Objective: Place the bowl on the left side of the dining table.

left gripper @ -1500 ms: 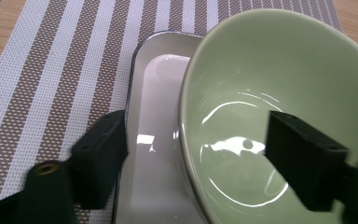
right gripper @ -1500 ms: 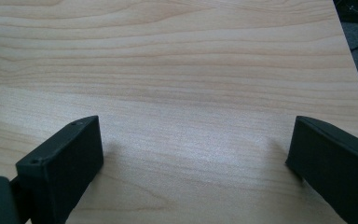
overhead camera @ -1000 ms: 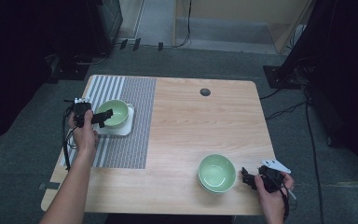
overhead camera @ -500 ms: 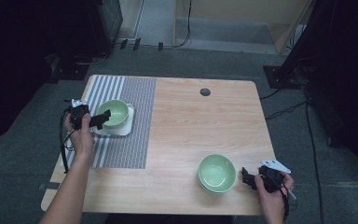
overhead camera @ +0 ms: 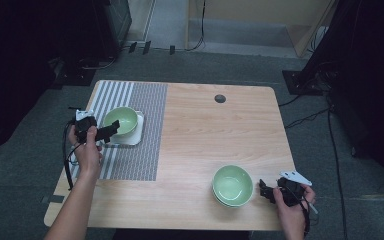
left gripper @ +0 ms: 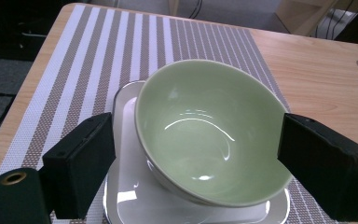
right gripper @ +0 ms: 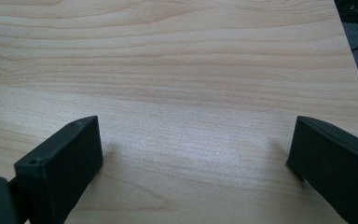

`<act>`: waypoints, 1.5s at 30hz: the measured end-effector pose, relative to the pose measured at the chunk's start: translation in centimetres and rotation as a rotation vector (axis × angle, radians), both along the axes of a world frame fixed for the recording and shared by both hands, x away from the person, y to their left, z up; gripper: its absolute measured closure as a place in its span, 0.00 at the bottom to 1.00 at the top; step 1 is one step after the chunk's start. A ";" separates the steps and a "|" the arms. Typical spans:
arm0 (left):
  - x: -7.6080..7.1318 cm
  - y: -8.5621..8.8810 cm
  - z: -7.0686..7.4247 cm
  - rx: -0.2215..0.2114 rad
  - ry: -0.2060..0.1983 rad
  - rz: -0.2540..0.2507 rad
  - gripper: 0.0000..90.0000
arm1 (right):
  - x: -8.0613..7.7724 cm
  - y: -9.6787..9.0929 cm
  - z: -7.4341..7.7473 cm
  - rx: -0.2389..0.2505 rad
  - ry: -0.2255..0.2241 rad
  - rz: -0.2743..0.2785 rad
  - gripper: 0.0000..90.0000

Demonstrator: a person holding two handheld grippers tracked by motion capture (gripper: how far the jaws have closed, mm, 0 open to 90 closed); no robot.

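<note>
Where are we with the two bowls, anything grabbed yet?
Done: one green bowl sits tilted on the white plate on the striped mat. In hand: nothing; the left gripper is open beside that bowl, the right gripper open. Left: the second bowl sits ungrasped near the table edge.

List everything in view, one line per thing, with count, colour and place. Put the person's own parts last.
Table: one, light wood, on a grey floor.
Placemat: one, grey and white striped, table's left part.
Plate: one, white, on the placemat.
Bowls: two, pale green; one on the plate, one near the table's front right.
Round hole: one, dark, far side of the table.
Forearms and hands: two, entering from the bottom.
Tongs: two, black, open; left tongs at the plate's bowl, right tongs beside the other bowl.
</note>
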State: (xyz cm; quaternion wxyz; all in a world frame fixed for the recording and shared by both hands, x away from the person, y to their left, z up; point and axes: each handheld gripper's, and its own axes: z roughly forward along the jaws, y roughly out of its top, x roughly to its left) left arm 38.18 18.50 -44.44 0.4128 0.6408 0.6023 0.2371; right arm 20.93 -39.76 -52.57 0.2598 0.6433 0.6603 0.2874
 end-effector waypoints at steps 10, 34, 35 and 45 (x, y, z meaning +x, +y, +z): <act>-1.5 -0.7 0.3 0.003 -0.025 -0.028 0.12 | 0.0 0.0 0.0 0.000 0.000 0.000 0.02; -5.2 -1.3 0.8 0.025 -0.065 -0.080 0.12 | 0.0 0.0 0.0 0.000 0.000 0.000 0.02; -5.3 -1.3 0.8 0.024 -0.067 -0.081 0.12 | 0.0 0.0 0.0 0.000 0.000 0.000 0.02; -7.0 -1.4 0.3 0.025 -0.065 -0.098 0.12 | 0.0 0.0 0.0 0.000 0.000 0.000 0.02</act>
